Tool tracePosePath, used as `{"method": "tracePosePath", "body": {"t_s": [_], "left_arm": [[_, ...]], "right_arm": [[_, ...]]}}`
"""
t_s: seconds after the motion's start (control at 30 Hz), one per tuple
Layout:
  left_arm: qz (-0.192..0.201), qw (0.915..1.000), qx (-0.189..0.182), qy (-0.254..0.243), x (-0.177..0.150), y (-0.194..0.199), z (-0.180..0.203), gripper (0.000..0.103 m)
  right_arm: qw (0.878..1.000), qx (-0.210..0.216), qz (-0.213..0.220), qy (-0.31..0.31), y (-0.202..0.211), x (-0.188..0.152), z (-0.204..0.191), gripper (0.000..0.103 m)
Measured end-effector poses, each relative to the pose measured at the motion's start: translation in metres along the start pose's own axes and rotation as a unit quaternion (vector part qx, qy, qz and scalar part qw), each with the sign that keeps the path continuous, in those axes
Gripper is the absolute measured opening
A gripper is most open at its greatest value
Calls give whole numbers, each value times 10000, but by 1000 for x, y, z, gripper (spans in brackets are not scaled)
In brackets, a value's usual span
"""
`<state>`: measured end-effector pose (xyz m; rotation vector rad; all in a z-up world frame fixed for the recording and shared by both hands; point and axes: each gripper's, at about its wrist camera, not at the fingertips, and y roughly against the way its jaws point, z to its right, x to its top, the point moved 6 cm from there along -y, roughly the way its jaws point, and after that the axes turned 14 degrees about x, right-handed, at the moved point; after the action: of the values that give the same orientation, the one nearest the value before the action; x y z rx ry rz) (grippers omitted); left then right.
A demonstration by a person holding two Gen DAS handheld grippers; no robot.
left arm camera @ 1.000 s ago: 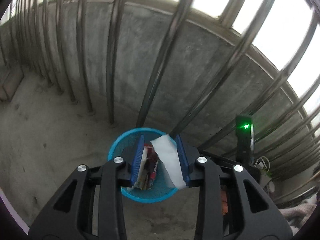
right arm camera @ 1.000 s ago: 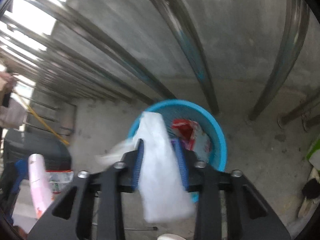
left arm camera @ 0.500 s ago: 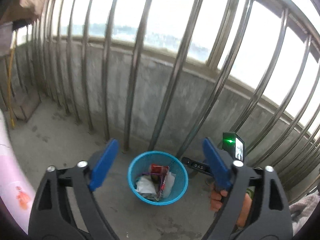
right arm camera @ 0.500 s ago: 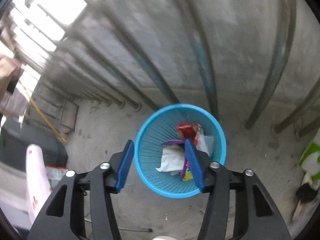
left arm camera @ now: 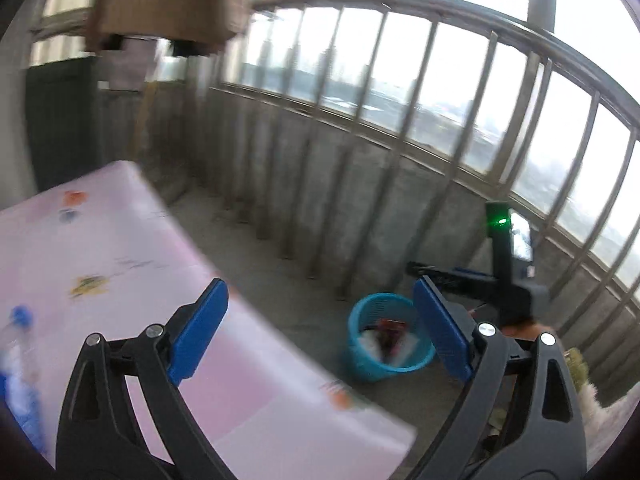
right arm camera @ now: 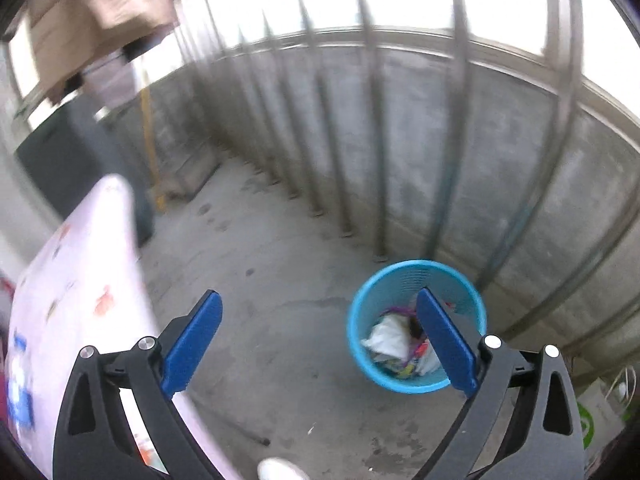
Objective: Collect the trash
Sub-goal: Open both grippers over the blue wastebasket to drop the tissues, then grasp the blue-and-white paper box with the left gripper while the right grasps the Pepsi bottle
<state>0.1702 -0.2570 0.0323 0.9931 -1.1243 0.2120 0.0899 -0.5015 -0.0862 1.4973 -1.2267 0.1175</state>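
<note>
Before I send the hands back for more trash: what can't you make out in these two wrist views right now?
- Items on the pink table: left wrist view, motion blur smears them; the frame edge cuts off the blue and white thing.
- Bin contents: right wrist view, the right hand-held gripper finger covers part; only white paper reads.
- Floor by the railing wall, lower right: both views, cut off and blurred.

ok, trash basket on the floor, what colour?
Light blue basket, mesh-walled; shows best in the right wrist view.
</note>
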Motion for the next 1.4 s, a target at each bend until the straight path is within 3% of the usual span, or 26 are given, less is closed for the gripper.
{"method": "tracePosePath", "body": {"t_s": [0.23, 0.4, 0.6, 0.73, 0.83, 0.9, 0.97, 1.07, 1.17, 1.23, 1.3, 1.4], "left_arm": [[173, 9959, 715, 522, -21, 65, -98, 89], [309, 9810, 1481, 1214, -47, 117, -178, 89], [403, 9584, 2234, 1733, -81, 170, -252, 89], [448, 9497, 2287, 2092, -101, 187, -287, 89], [404, 9456, 2264, 2301, -110, 185, -314, 89], [299, 9432, 2269, 2410, -114, 178, -331, 79], [26, 9378, 2295, 2604, -119, 163, -356, 73], [-415, 9229, 2339, 3032, -130, 138, -387, 58], [-738, 9156, 2279, 3230, -137, 110, -409, 51], [-936, 9152, 2278, 3192, -141, 92, -416, 45], [-1199, 9147, 2163, 3195, -148, 73, -417, 31], [-1423, 9170, 1934, 3185, -153, 61, -402, 26]], "right_arm": [[9893, 1225, -286, 737, -1, -15, -113, 95], [9690, 2070, -819, 1068, -14, -42, -185, 95], [9286, 3021, -1687, 1344, -30, -88, -275, 95], [9020, 3475, -2309, 1109, -36, -120, -321, 95], [8819, 3737, -2757, 817, -47, -138, -348, 95], [8721, 3818, -2964, 760, -55, -148, -367, 93], [8667, 3835, -3083, 819, -61, -158, -387, 93], [8597, 3868, -3225, 852, -70, -168, -415, 93], [8633, 3709, -3257, 1049, -81, -178, -440, 92], [8647, 3569, -3324, 1199, -92, -185, -453, 88], [8608, 3460, -3496, 1310, -103, -197, -462, 79], [8498, 3549, -3694, 1243, -107, -205, -463, 71]]}}
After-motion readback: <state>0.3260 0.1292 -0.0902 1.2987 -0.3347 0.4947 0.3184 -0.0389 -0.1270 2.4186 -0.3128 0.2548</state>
